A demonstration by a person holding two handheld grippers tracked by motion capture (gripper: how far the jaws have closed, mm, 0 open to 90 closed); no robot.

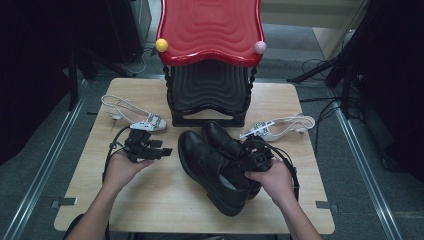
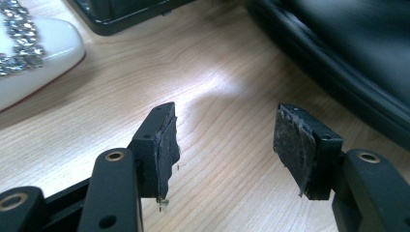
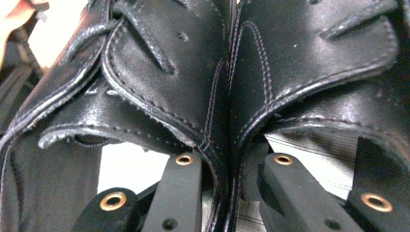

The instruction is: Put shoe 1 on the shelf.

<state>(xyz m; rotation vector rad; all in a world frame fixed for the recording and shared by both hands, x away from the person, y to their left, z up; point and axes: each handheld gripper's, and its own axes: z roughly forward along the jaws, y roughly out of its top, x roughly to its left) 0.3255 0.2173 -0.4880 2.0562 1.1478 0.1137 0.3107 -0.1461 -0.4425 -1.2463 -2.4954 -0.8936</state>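
Two black leather shoes lie side by side in the middle of the wooden table, toes pointing away from me. My right gripper reaches into their openings from the right. In the right gripper view its jaws stand one inside each shoe, and the right gripper is shut on the two inner walls, the left shoe pressed against the right shoe. My left gripper hovers left of the shoes. It stands open above bare wood, nothing between its pads.
A white slingback shoe with a jewelled strap lies at the left by my left gripper, its toe close by. Its partner lies at the right. A black rack with a red wavy top stands at the table's back.
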